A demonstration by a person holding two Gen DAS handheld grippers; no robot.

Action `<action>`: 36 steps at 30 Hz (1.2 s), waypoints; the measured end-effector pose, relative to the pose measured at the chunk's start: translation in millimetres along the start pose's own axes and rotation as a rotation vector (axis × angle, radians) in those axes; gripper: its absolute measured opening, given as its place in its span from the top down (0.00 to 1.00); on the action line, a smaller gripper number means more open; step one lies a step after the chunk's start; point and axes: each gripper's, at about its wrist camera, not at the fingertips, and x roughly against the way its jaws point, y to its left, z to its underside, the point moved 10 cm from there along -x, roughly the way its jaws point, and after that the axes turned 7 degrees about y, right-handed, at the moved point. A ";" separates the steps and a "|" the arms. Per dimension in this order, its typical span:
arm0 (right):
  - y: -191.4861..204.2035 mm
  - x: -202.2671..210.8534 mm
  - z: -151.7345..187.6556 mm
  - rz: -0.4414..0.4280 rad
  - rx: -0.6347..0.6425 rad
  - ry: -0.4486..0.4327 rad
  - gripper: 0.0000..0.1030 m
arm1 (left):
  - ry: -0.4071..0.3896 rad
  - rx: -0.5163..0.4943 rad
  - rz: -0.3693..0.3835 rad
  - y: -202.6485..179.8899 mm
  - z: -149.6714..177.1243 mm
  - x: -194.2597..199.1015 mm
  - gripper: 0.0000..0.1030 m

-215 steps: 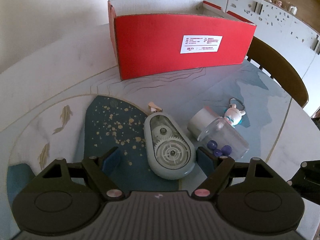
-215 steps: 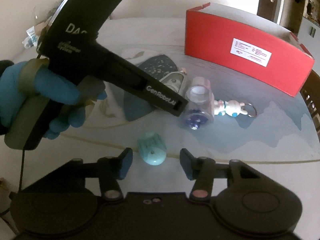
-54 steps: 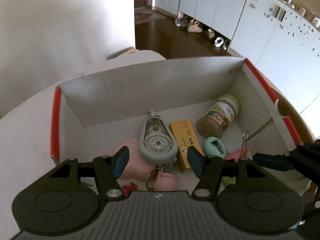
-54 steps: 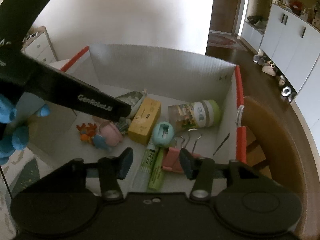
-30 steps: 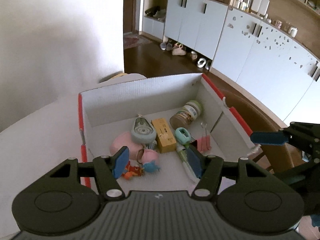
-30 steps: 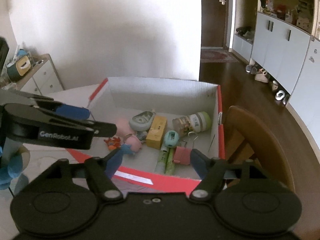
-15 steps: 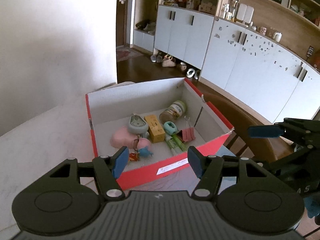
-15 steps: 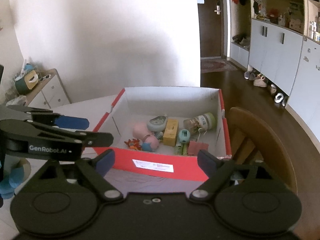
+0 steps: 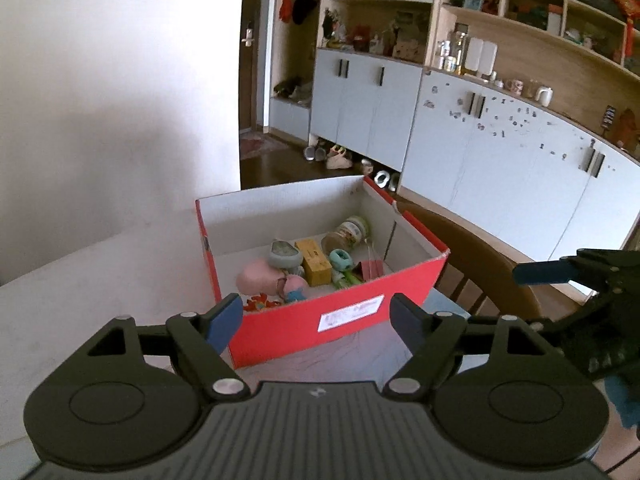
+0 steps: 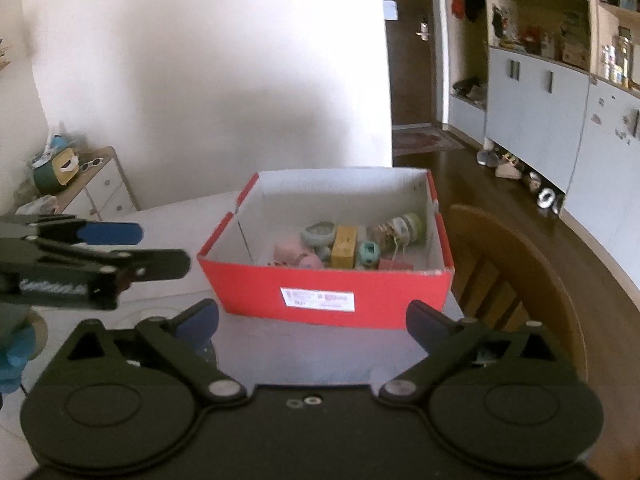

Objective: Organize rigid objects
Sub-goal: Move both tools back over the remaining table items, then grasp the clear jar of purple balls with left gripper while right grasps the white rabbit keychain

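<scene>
Pale grey cupboards (image 9: 500, 160) run along the right wall under open wooden shelves, and a dark doorway (image 10: 412, 60) sits behind the white table (image 9: 100, 280) I am working over. I count one red box (image 9: 320, 320) on that table, open at the top with white inner walls and a white label on its near face, and one wooden chair (image 10: 520, 264) just beside its right end. Inside the box I make out about eight things lying together on the floor of it: one grey-green tape dispenser (image 9: 285, 255), one yellow carton (image 9: 314, 266) touching its right side, one jar with a pale green lid (image 9: 347, 232) lying on its side toward the back right, one teal rounded piece (image 9: 340, 259), one pink toy (image 9: 256, 280) at the left, a smaller pink figure (image 9: 294, 286) next to it, an orange-red scrap (image 9: 260, 303) near the front wall, and a pinkish clip (image 9: 370, 268) at the right; some green bits beside the clip are too small for me to name. My left claw (image 9: 316, 318) hangs in front of the box, above the table, its fingers spread wide and holding nothing. My right claw (image 10: 314, 322) hovers likewise before the labelled face, spread even wider, empty and touching nothing.
</scene>
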 end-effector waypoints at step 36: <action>1.8 -98.4 91.0 0.173 -0.245 0.293 0.02 | 0.157 0.028 0.011 -36.3 138.9 -60.7 0.21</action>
